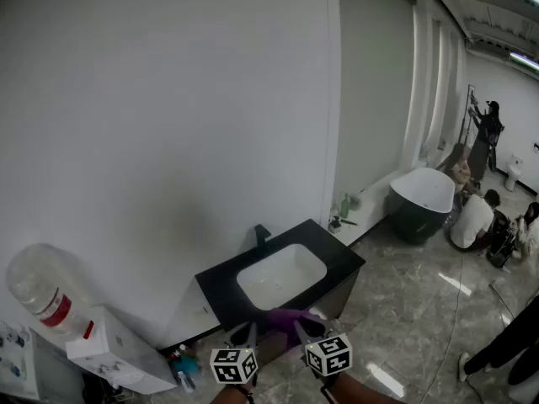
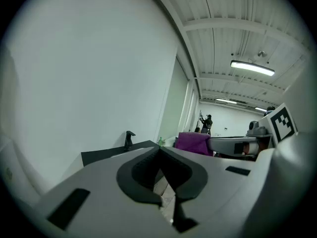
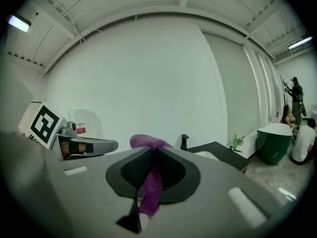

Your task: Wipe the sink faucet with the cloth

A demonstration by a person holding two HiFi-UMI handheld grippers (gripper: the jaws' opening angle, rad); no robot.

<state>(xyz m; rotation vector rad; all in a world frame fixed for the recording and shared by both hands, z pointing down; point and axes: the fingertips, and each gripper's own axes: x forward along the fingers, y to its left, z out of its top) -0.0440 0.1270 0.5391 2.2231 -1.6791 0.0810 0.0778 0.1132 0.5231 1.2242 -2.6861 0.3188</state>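
Note:
A black counter [image 1: 345, 259] holds a white sink basin [image 1: 282, 276], with a dark faucet [image 1: 262, 235] behind it against the wall. Both grippers are low in the head view, in front of the counter. My right gripper [image 1: 301, 331] is shut on a purple cloth [image 1: 290, 316], which hangs pinched between its jaws in the right gripper view, cloth [image 3: 151, 182], gripper [image 3: 151, 150]. My left gripper [image 1: 250, 335] is shut with nothing in it [image 2: 159, 150]. The faucet [image 2: 130, 139] [image 3: 184, 142] stands well ahead of both grippers. The left gripper view also shows the cloth [image 2: 193, 143].
A water dispenser with a big bottle [image 1: 42, 293] stands at the left, with small bottles [image 1: 181, 364] on the floor beside it. A green bottle [image 1: 344, 206] sits on a ledge right of the counter. Farther right are a dark bathtub [image 1: 421, 196] and several people [image 1: 476, 217].

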